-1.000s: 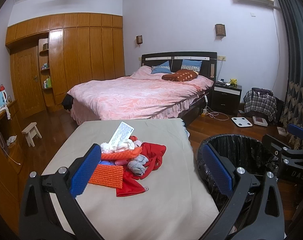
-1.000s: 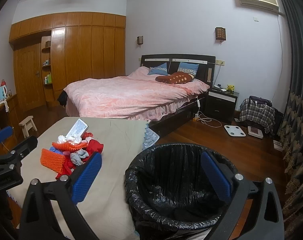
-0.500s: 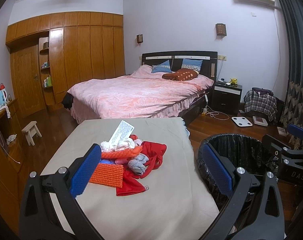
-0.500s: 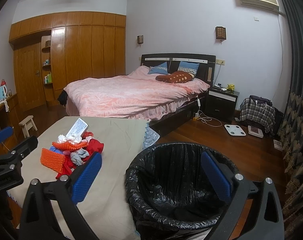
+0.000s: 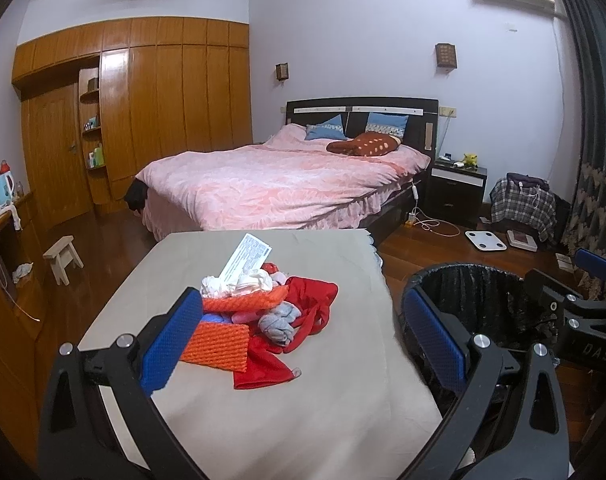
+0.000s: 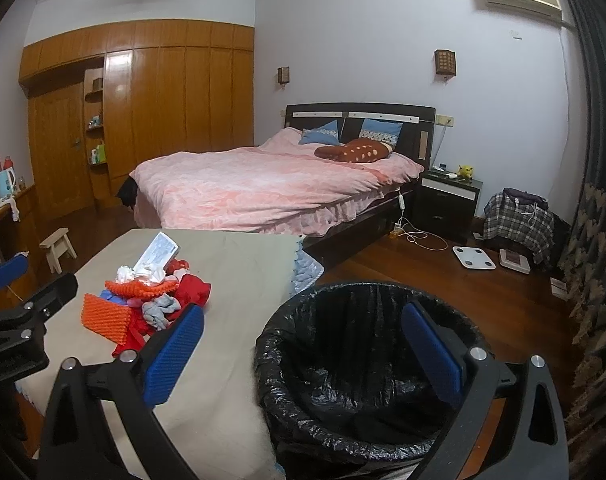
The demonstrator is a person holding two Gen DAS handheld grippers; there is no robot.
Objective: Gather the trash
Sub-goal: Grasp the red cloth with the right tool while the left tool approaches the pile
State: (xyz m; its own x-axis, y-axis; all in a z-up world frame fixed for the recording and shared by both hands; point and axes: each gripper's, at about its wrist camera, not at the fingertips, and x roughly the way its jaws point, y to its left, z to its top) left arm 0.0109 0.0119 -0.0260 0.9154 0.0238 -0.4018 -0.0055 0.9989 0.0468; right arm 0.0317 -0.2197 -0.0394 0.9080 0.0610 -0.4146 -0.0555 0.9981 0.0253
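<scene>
Scene unchanged, left gripper (image 5: 303, 338) and right gripper (image 6: 303, 348) still wide apart, empty

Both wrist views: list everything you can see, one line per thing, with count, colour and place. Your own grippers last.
Trash pile: one heap; orange mesh, red cloth, grey and white wads, a white card; on the table.
Table: one, beige cover; in the foreground.
Trash bin: one, black liner; on the floor right of the table.
Bed: one, pink cover, blue and brown pillows; against the far wall.
Wardrobe: one, brown wood; far left.
Stool: one, pale wood; on the floor left.
Nightstand: one, dark; right of the bed.
Scale: one, white; on the floor.
Left gripper: blue pads, open, empty.
Right gripper: blue pads, open, empty.
</scene>
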